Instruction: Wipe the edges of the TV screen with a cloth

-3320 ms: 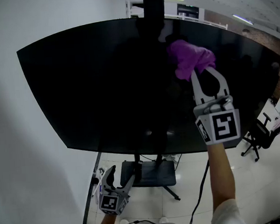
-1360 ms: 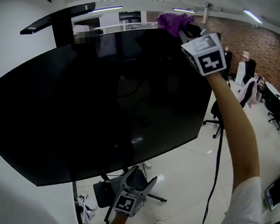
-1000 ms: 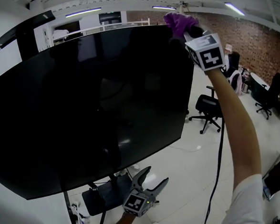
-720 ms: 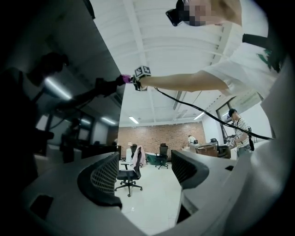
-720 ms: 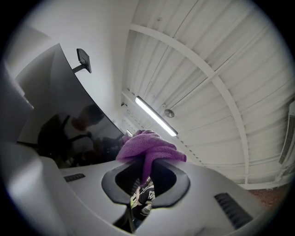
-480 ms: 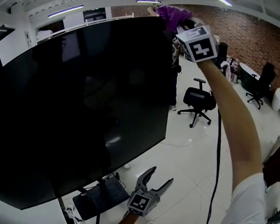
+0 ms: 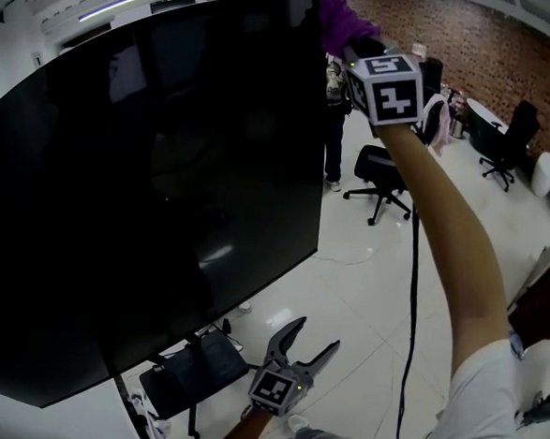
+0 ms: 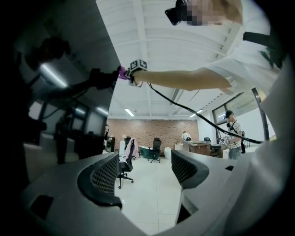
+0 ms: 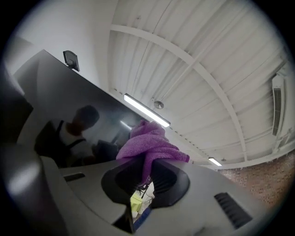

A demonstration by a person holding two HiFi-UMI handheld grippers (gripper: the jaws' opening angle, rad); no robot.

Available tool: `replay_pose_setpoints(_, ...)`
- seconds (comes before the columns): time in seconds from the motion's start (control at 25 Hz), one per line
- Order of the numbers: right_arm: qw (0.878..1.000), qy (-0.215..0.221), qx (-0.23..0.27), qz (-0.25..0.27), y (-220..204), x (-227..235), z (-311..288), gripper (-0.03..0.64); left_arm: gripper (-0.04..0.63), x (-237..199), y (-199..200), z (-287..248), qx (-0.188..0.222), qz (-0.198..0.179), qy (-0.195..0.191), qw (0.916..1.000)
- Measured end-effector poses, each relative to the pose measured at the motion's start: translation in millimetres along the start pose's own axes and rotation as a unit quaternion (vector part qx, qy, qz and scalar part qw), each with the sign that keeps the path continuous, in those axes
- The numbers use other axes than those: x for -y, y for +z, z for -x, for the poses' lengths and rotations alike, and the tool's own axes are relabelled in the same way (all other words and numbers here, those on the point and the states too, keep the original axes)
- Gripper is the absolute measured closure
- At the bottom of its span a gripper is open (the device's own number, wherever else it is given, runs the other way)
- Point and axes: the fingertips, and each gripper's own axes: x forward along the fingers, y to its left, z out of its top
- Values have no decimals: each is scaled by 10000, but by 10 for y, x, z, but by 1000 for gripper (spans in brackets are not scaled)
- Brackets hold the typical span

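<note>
A large black TV screen [image 7: 149, 166] fills the left of the head view. My right gripper [image 7: 355, 45] is raised on an outstretched arm to the screen's upper right corner, shut on a purple cloth [image 7: 340, 17] that lies against the right edge. In the right gripper view the cloth [image 9: 150, 144] bunches out above the closed jaws, next to the dark glass [image 9: 69, 110]. My left gripper [image 7: 310, 341] hangs low below the screen, open and empty; the left gripper view shows its jaws [image 8: 142, 174] apart over white floor.
The TV stand's base [image 7: 187, 378] sits on the white floor below the screen. Office chairs [image 7: 377, 174] stand to the right, before a brick wall [image 7: 468, 31]. A black cable [image 7: 409, 289] hangs from my right arm. A person [image 8: 233, 133] stands by a far desk.
The right gripper and cloth have travelled from the middle of the screen up to the top edge, then along it to the upper right corner. The left gripper stayed low and open.
</note>
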Motion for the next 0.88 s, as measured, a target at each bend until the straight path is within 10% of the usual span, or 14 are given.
replay_pose_setpoints(0.88,9674,1355,-1785,-1183,-3743,-1841,1157,563,255,-63,-575,-12,-223,174,530,9982)
